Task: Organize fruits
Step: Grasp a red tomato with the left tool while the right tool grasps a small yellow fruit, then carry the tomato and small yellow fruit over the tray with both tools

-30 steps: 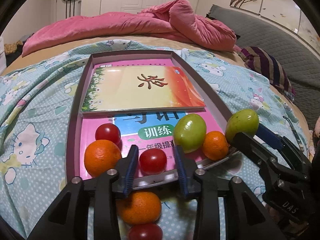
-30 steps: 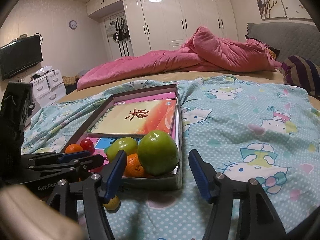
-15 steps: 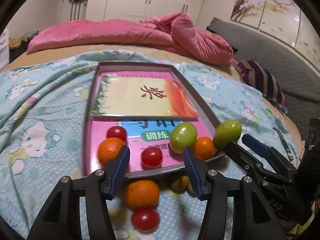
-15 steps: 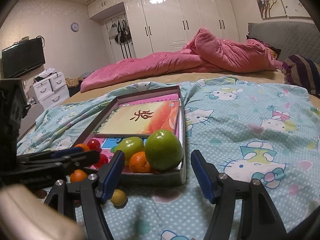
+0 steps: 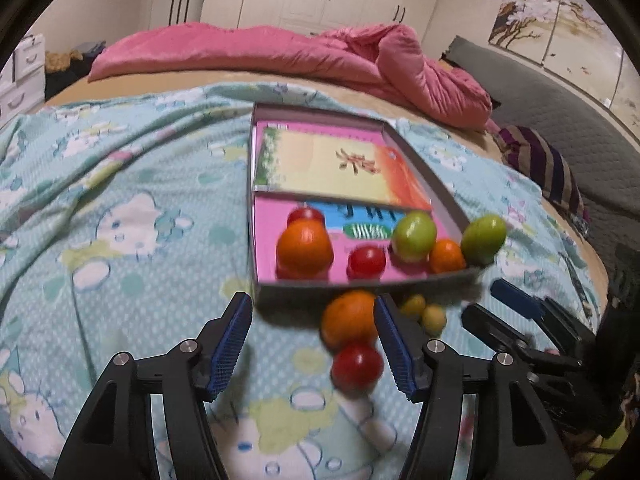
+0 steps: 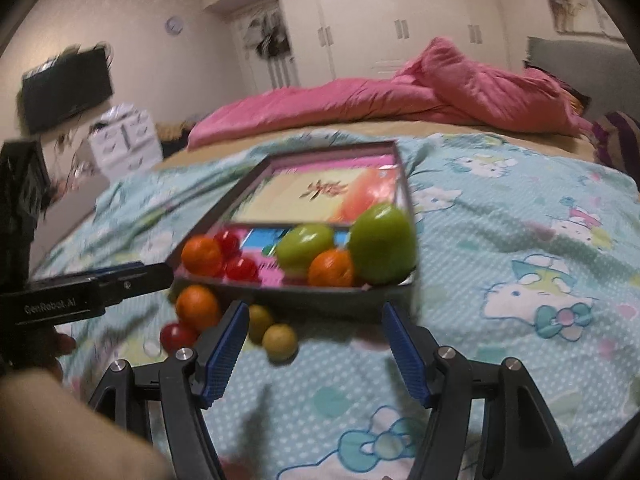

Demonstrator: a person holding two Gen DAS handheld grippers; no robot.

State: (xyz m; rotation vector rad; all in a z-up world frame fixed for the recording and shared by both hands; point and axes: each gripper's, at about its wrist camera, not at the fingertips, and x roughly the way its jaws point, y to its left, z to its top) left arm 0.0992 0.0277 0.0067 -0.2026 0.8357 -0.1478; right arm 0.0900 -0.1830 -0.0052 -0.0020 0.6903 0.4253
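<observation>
while both grippers hang apart and empty, left gripper near loose orange and tomato on bed, near side of tray; right gripper near yellow fruit. next likely: close on orange, lift into tray.

A bed is carrying everything, and a teal cartoon-print sheet is covering most of it. A shallow grey tray is lying directly on the sheet. A crumpled pink quilt is lying behind the tray, across the far end of the bed. Just in front of the tray's near wall, an orange is sitting on the sheet, with a red tomato touching it on the side away from the tray. Two small yellow fruits are lying beside the orange, also in front of the tray. A striped cushion is resting to the right of the tray.
</observation>
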